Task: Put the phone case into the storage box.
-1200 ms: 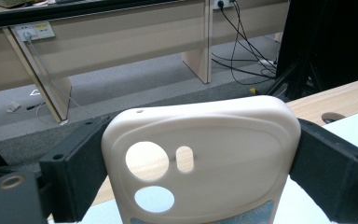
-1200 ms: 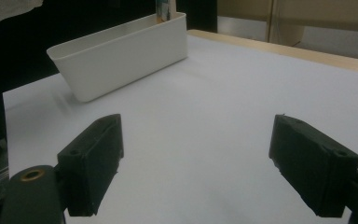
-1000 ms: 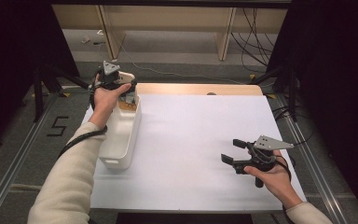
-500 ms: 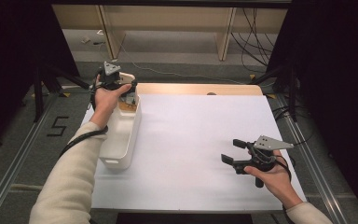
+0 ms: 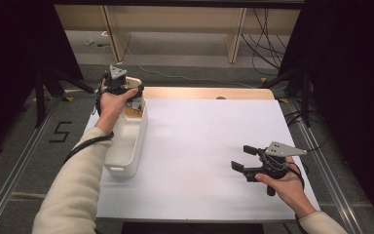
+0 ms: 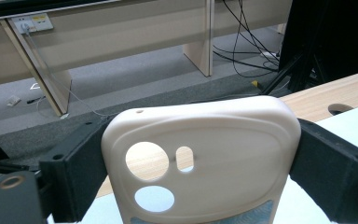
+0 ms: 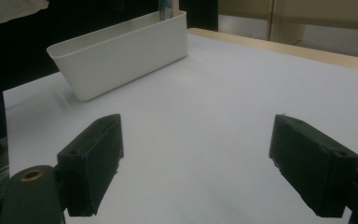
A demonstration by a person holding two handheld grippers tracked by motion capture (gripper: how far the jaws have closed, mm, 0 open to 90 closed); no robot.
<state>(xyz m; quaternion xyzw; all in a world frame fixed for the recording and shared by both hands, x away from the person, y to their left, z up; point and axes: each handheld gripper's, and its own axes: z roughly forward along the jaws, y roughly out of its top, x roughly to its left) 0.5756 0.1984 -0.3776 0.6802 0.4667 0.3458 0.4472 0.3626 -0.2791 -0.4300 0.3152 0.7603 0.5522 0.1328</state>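
Nothing has moved since the earlier frames. High view: left hand-held gripper (image 5: pixel 135 99) holds over the white bin's (image 5: pixel 126 146) far end; right hand-held gripper (image 5: pixel 243 157) hovers over bare desk (image 5: pixel 199 136), jaws apart. Left gripper view: jaws clamp a cream phone case (image 6: pixel 200 158). Right gripper view: bin stands well apart.

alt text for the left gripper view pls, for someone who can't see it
A cream phone case with round camera cutouts stands upright, clamped by its sides between the two black jaws of the left hand-held gripper. Behind it lie the white table with its wooden edge, grey floor and trailing cables.
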